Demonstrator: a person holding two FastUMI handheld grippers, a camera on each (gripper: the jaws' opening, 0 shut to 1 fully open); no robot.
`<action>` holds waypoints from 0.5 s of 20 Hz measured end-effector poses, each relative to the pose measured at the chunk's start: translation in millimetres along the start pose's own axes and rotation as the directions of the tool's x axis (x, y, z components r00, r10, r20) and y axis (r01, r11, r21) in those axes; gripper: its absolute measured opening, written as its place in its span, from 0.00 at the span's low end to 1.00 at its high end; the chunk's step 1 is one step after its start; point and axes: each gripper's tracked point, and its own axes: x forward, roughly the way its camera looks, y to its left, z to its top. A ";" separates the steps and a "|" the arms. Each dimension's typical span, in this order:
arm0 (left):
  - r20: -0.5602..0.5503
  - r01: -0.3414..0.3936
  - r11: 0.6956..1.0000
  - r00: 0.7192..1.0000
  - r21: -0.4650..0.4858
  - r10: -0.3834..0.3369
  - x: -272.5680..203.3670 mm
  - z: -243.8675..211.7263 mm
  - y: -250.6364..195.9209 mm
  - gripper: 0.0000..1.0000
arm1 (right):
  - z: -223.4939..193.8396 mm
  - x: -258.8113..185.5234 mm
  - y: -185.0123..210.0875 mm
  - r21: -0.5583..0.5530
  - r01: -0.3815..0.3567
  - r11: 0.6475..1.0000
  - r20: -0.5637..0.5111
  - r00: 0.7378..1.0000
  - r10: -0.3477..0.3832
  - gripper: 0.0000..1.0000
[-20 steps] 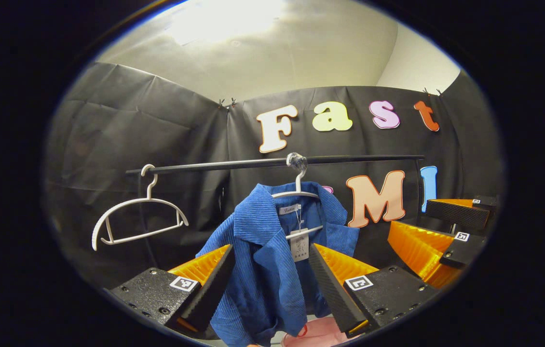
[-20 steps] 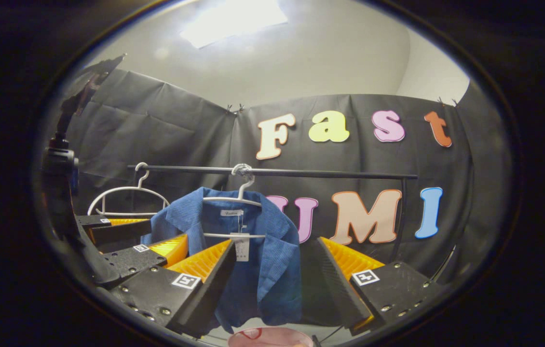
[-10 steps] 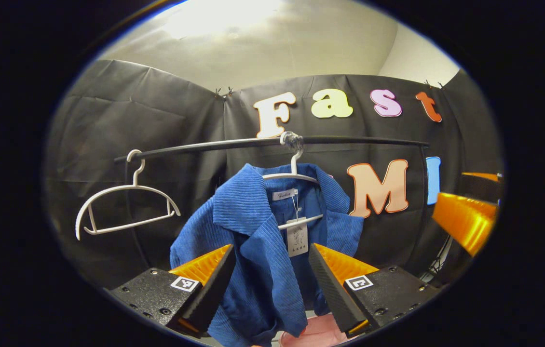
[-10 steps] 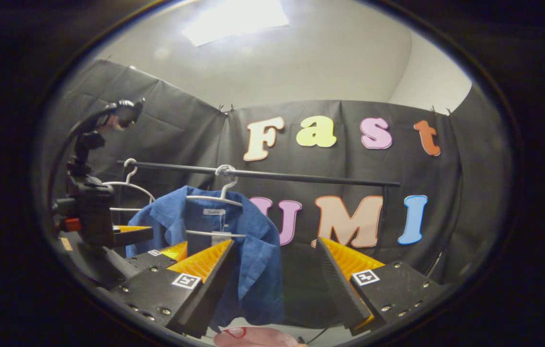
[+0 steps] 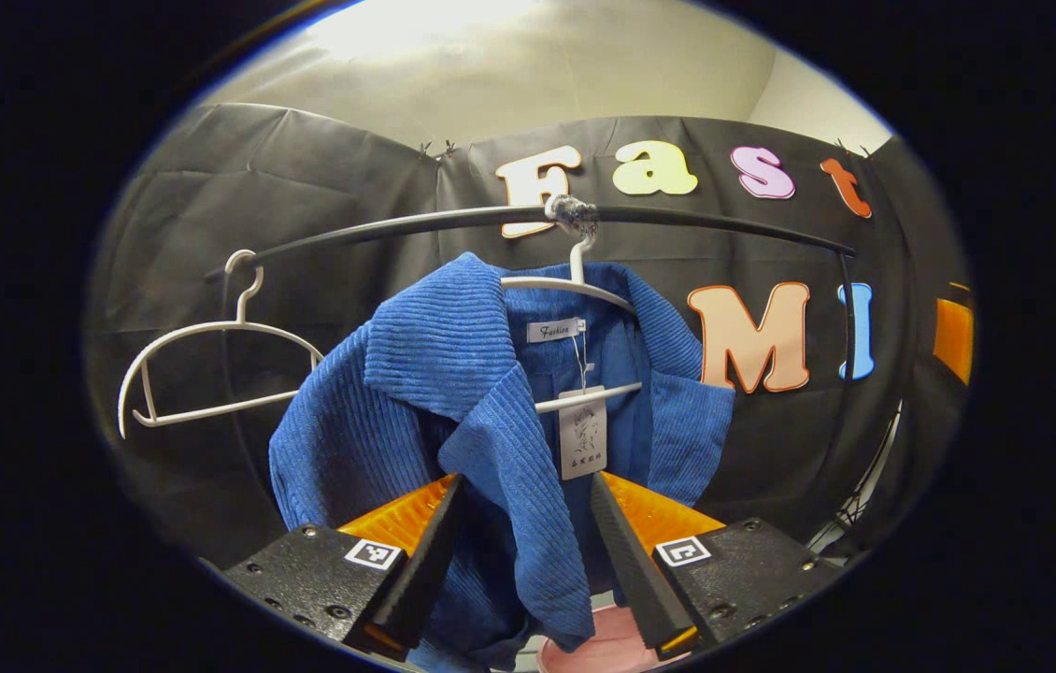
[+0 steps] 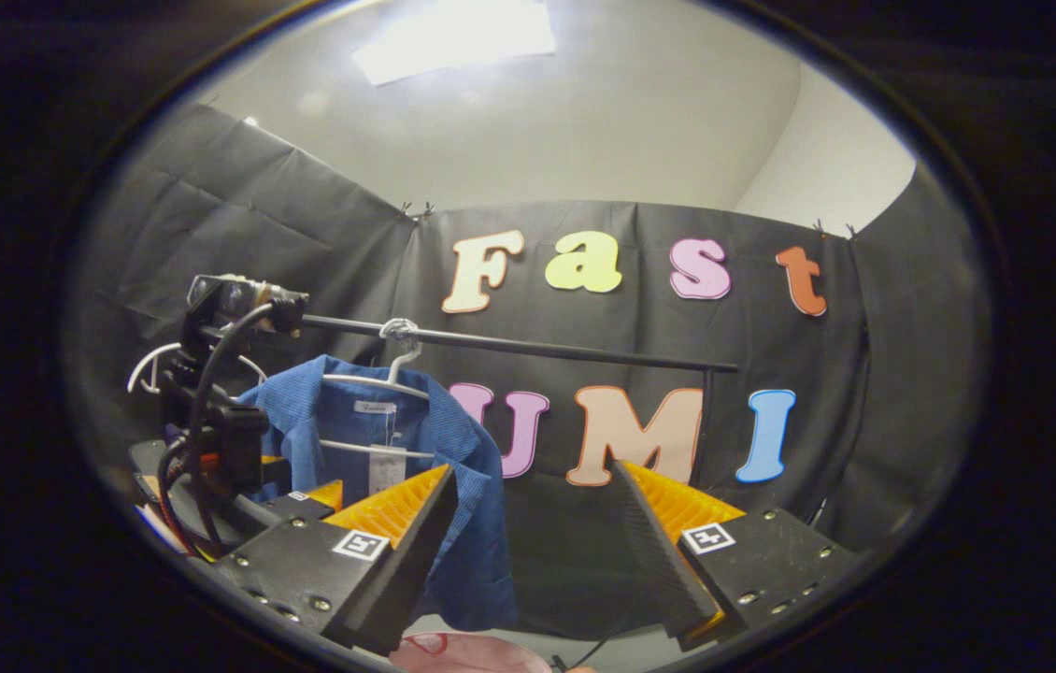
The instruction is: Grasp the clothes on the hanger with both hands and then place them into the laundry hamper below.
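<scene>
A blue corduroy shirt [image 5: 416, 374] hangs on a white hanger [image 5: 575, 290] from a black rail [image 5: 724, 226], with a paper tag at its collar. My left gripper [image 5: 523, 551] is open right at the shirt, and the front lapel hangs between its fingers without being pressed. In the right gripper view the shirt [image 6: 481, 542] hangs to the left. My right gripper [image 6: 533, 551] is open, its left finger in front of the shirt's edge and dark cloth in its gap. The pink hamper's rim [image 5: 603, 650] shows below the shirt, and again in the right gripper view [image 6: 463, 652].
An empty white hanger [image 5: 210, 365] hangs on the rail left of the shirt. The left gripper's camera mount and cable [image 6: 220, 411] stand at the left of the right gripper view. The rail's upright post [image 6: 704, 421] is to the right.
My left gripper has moved closer and higher, so the shirt looms larger and its lapel now lies between the fingers. In the right gripper view the shirt has slid leftward.
</scene>
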 end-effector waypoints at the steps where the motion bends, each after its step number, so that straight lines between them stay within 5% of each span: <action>1: 0.003 -0.007 1.000 1.000 0.003 0.007 2.5 -0.5 1.7 0.82 | -0.8 0.9 1.8 0.002 -0.003 1.000 -0.003 1.000 0.003 0.98; 7: -0.035 0.004 0.999 0.999 -0.046 -0.006 14.5 -12.5 4.9 0.58 | -6.8 3.3 6.4 0.007 -0.019 1.000 -0.020 1.000 0.019 0.98; 10: -0.043 -0.012 0.999 0.999 -0.038 0.010 14.8 -15.5 13.8 0.33 | -12.5 5.5 10.2 0.011 -0.032 0.999 -0.033 0.999 0.032 0.98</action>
